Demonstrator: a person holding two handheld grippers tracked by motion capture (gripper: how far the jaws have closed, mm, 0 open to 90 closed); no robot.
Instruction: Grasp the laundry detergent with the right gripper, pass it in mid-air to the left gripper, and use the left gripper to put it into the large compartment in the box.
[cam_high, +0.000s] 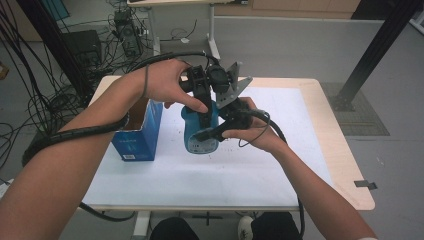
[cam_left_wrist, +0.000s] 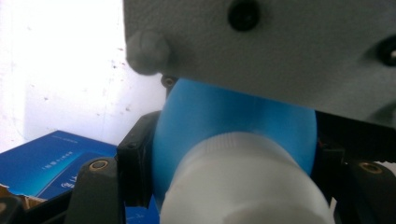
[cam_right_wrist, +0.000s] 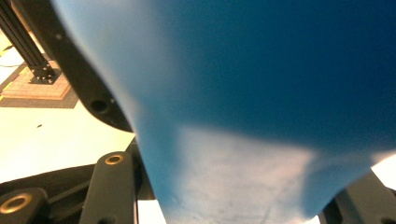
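Blue bottle (cam_high: 200, 131) held up just above the table (cam_high: 280, 165), immediately right of the open blue box (cam_high: 136, 137), white cap (cam_left_wrist: 243, 186) toward the left gripper's camera. Left gripper (cam_high: 204, 107) reaching down over the bottle from above, fingers clenched on the blue shoulder just behind the cap; no earlier frame for comparison. Right gripper (cam_high: 212, 131) on the side of the bottle away from the box, fingers clamped on the lower body, blue wall pressed close against its camera. Judged step: bottle steadied between two grips, probably ahead of work on the cap or a transfer to the box. Recommended: keep the right grip firm and the bottle level, avoid squeezing the soft wall further, shift the left grip onto the ribbed cap before any twist. Hard to make out: label print on bottle and box, contents of the box, right fingertips behind the bottle, cap seal condition. Grey plate (cam_left_wrist: 280, 46) blocking the upper left gripper view.
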